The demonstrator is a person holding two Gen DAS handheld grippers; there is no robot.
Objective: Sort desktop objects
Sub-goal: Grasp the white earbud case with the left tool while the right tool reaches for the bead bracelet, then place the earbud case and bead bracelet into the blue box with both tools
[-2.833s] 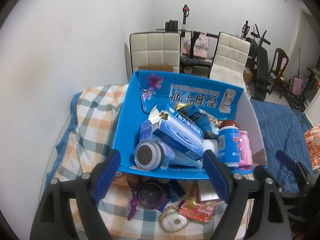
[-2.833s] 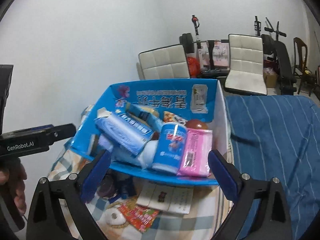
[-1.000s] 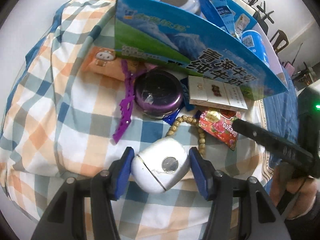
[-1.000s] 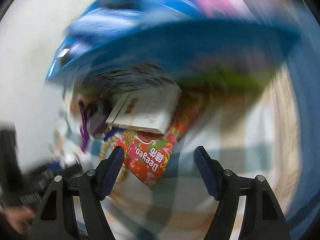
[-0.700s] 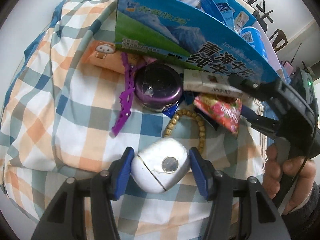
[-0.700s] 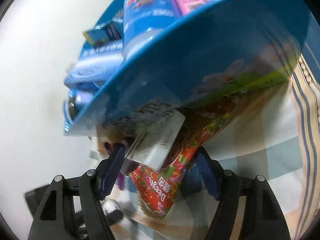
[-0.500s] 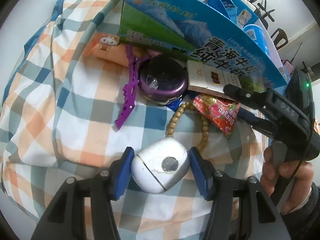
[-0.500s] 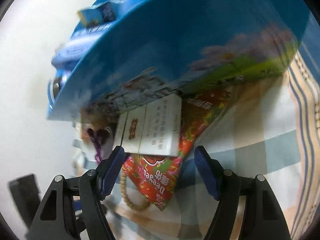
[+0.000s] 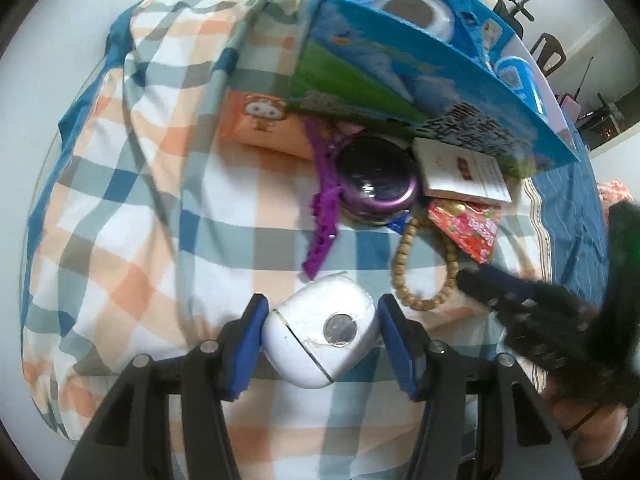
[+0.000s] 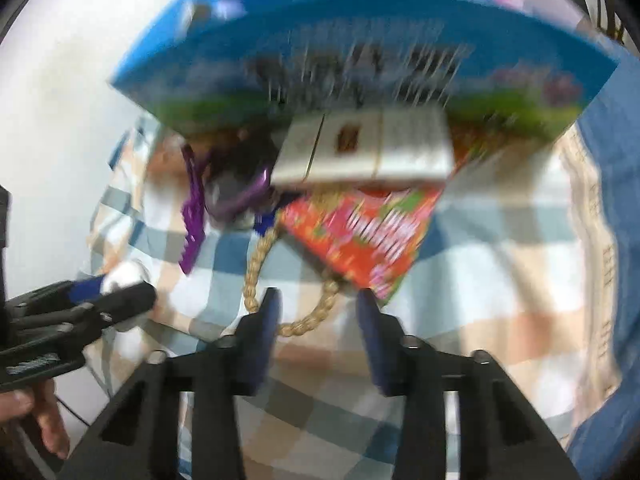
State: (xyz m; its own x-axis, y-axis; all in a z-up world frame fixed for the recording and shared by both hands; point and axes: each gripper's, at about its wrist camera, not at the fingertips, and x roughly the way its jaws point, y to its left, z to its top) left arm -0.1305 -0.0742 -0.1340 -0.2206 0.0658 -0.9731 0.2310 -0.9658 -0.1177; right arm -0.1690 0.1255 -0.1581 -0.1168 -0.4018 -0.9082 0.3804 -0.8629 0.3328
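My left gripper (image 9: pixel 320 330) is shut on a white rounded case (image 9: pixel 322 328) with a round metal button, just above the checked cloth. Past it lie a wooden bead bracelet (image 9: pixel 416 264), a purple hair clip (image 9: pixel 324 216), a purple round tin (image 9: pixel 376 184), a red candy packet (image 9: pixel 468 224) and a white card box (image 9: pixel 460 172), all against the blue carton (image 9: pixel 400 64). My right gripper (image 10: pixel 318 320) is partly open and empty, its tips over the near loop of the bracelet (image 10: pixel 256 264), just short of the candy packet (image 10: pixel 360 232). The right wrist view is blurred.
The blue carton (image 10: pixel 360 40) holds several packets, a jar and a can. An orange tissue pack (image 9: pixel 260 124) lies at its left. The checked cloth (image 9: pixel 120 240) covers the surface, with blue striped fabric (image 9: pixel 568 208) to the right. Chairs and gym gear stand far back.
My left gripper has closed on the white case and drawn it back a little from the pile. My right gripper has swung down to the bracelet and candy packet, its jaws narrower.
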